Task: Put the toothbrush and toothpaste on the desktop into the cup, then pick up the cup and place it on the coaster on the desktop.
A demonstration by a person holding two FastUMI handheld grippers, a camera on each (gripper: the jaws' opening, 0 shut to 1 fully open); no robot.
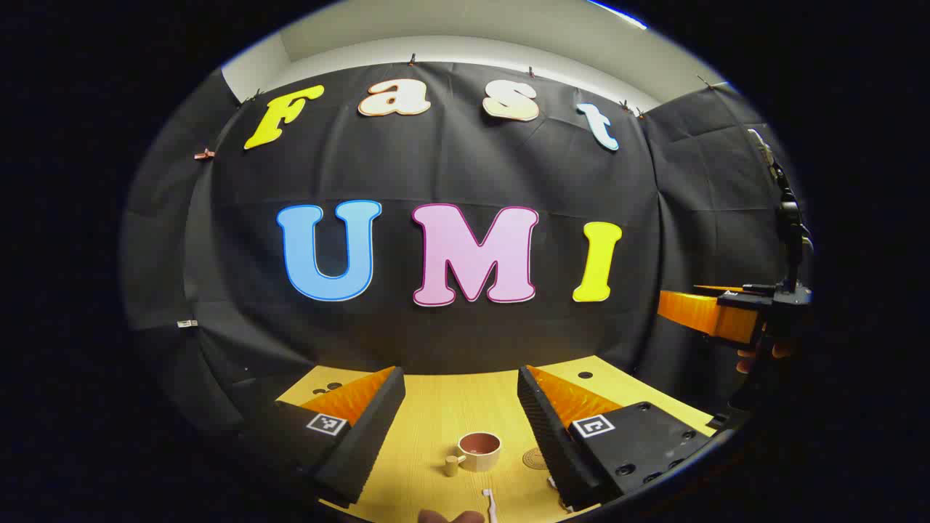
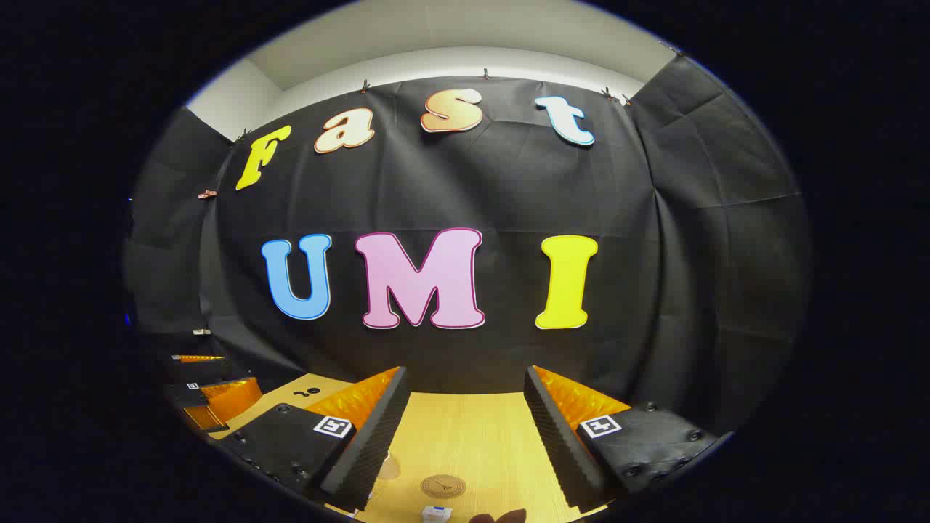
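Left claw (image 1: 461, 436) wide, w/ cup (image 1: 479, 451) on desk (image 1: 429, 414) betw. fingers, toothbrush (image 1: 490, 503) at 6, coaster (image 1: 535, 458) at cup's 3. Right claw (image 2: 465, 443) wide, coaster (image 2: 442, 486) at 6.

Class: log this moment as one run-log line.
left gripper open, empty | right gripper open, empty | cup empty on desktop | toothbrush on desktop | coaster bare

no words or numbers can be read. square black-and-white marker tags (image 1: 325, 423) sit on both fingers of the left gripper (image 1: 459, 373), at 7 and 5 o'clock; likewise on the right gripper (image 2: 465, 373). the coaster (image 2: 443, 486) at 6 o'clock bears a round emblem, too small to read.
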